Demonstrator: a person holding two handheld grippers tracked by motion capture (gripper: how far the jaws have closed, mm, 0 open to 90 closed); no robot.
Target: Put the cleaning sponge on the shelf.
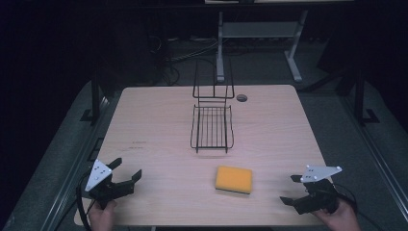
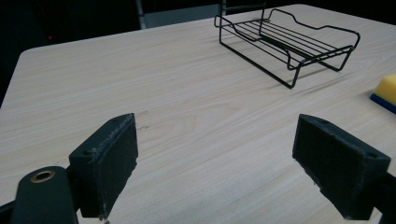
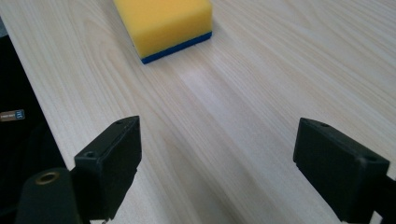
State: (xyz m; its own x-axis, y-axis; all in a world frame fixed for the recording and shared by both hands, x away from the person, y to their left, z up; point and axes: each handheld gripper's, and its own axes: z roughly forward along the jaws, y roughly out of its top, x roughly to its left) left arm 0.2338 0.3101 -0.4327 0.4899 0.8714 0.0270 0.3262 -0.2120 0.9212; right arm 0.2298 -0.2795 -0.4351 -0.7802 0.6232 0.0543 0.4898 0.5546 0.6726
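In the high view, the left gripper (image 1: 126,171) was seen at the lower left of the frame with its jaws spread apart and nothing between them, and the right gripper (image 1: 289,189) at the lower right, likewise spread and empty. The hands holding them were cut off by the bottom edge. A yellow sponge (image 1: 234,179) was seen lying flat in the lower middle, between the two grippers and well apart from both. A black wire rack (image 1: 212,126) was seen at the centre of the wooden table (image 1: 159,120), with nothing in its tray. A small dark round fitting (image 1: 242,97) was set into the table near its far edge. The room beyond was dark, and only table legs and cables could be made out on the floor.

In the left gripper view, the jaws were seen wide apart over bare wood. The rack (image 2: 289,39) was seen empty at the upper right, and the sponge (image 2: 386,91) was cut off by the right edge.

In the right gripper view, the jaws were seen wide apart over bare wood. The sponge (image 3: 163,25), cropped by the top edge, was shown with a blue underside.
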